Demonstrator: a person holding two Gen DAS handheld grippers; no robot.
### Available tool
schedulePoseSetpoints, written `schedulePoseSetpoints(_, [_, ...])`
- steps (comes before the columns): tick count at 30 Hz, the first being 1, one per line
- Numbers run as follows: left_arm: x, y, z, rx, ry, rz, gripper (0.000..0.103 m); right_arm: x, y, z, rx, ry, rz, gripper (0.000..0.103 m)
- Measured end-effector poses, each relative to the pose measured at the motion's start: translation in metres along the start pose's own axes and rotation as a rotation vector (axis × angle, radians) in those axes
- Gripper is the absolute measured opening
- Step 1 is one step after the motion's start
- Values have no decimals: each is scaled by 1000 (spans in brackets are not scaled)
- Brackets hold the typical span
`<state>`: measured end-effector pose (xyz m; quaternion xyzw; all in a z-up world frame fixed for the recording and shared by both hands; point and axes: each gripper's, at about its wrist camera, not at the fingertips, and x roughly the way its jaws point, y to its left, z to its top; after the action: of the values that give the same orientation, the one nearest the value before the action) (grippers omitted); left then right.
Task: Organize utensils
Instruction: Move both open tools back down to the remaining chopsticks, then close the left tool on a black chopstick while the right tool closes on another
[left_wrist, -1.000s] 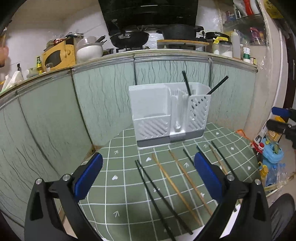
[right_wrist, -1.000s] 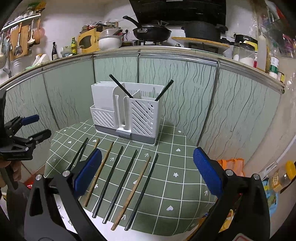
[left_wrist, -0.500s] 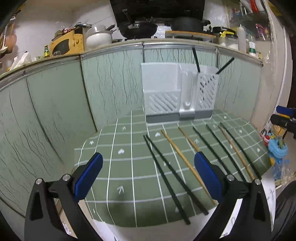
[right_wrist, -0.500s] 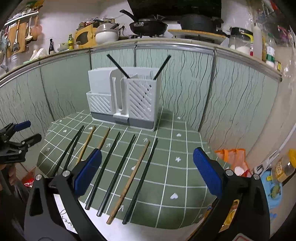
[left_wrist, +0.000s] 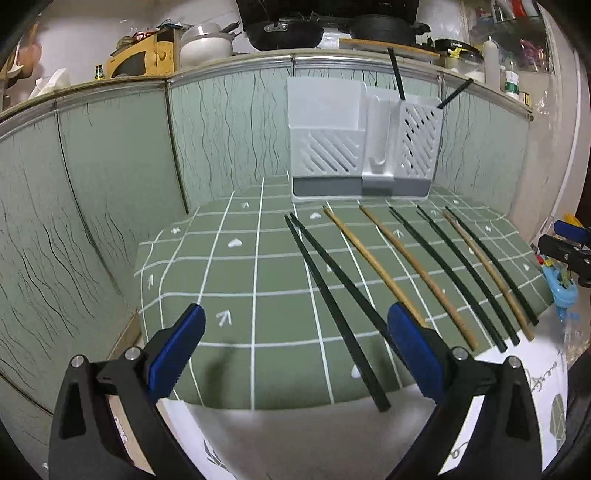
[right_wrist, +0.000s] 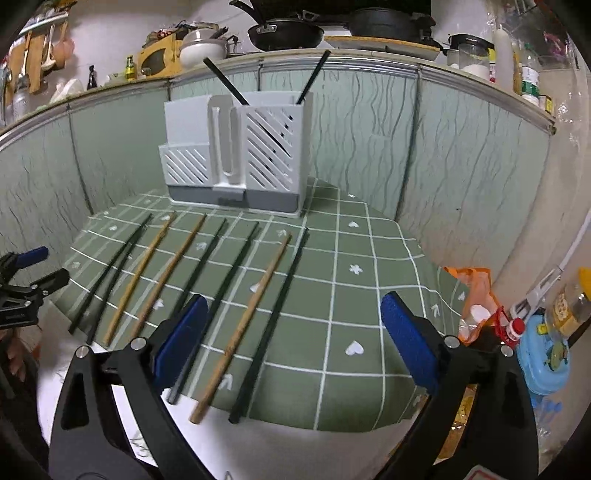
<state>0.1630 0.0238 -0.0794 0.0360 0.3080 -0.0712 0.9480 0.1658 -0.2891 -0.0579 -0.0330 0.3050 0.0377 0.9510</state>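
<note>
Currently, both of your grippers are empty with jaws wide apart; no chopstick is held.

Left wrist view:
1. Your left gripper (left_wrist: 295, 350) hovers over the near edge of the green checked mat (left_wrist: 229, 280) on the tabletop.
2. Loose chopsticks lie on the mat in a fan running from 6 o'clock toward 12 o'clock. The black pair (left_wrist: 332, 295) lies closest to your gripper, its near ends between the blue pads (left_wrist: 177, 347). To its right lie two wooden chopsticks (left_wrist: 391, 269), then further dark and wooden sticks toward 3 o'clock.
3. The white utensil holder (left_wrist: 360, 142) stands at 12 o'clock at the far edge of the mat. Two black chopsticks (left_wrist: 396, 72) stand already in its right compartment.
4. Your right gripper shows at the 3 o'clock edge of this view.

Right wrist view:
1. Your right gripper (right_wrist: 291, 339) hovers over the near right part of the mat.
2. One wooden chopstick (right_wrist: 243, 325) and one black chopstick (right_wrist: 273, 321) lie between its pads; the rest fan out toward 9 o'clock.
3. The holder sits at 11 o'clock.

Procedure for the step in hand (judged to be the next pickup):
1. Select the stick nearest the gripper you are using.
2. Lower the gripper with the pads astride a single stick, away from its neighbours, so that only one is taken.
3. Grip near the thicker near end; a slim round stick may roll or pivot otherwise.
4. Lift clear, tilt the stick upright, and lower it into the right compartment beside the two already standing there.
</note>
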Motion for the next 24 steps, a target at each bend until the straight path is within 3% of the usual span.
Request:
schedulePoseSetpoints(6, [9, -8, -11, 20, 33, 21, 93, 12, -1, -14, 12, 40, -24, 85])
schedulePoseSetpoints(8, [12, -13, -13, 47, 42, 22, 83, 15, 0, -17, 5, 56, -36, 85])
schedulePoseSetpoints(12, [18, -16, -14, 46, 68, 20, 76, 21, 0, -24, 11, 88, -30, 81])
schedulePoseSetpoints(15, [23, -18, -16, 46, 88, 17, 62, 25, 2, -29, 8, 112, -15, 76])
schedulePoseSetpoints(17, [24, -20, -17, 55, 90, 16, 47, 27, 5, -31, 0, 125, -2, 74])
schedulePoseSetpoints(20, [24, -24, -17, 66, 88, 9, 38, 30, 9, -33, -16, 145, 5, 70])
schedulePoseSetpoints(24, [23, -26, -18, 73, 83, 16, 34, 36, 17, -38, -44, 174, 1, 54])
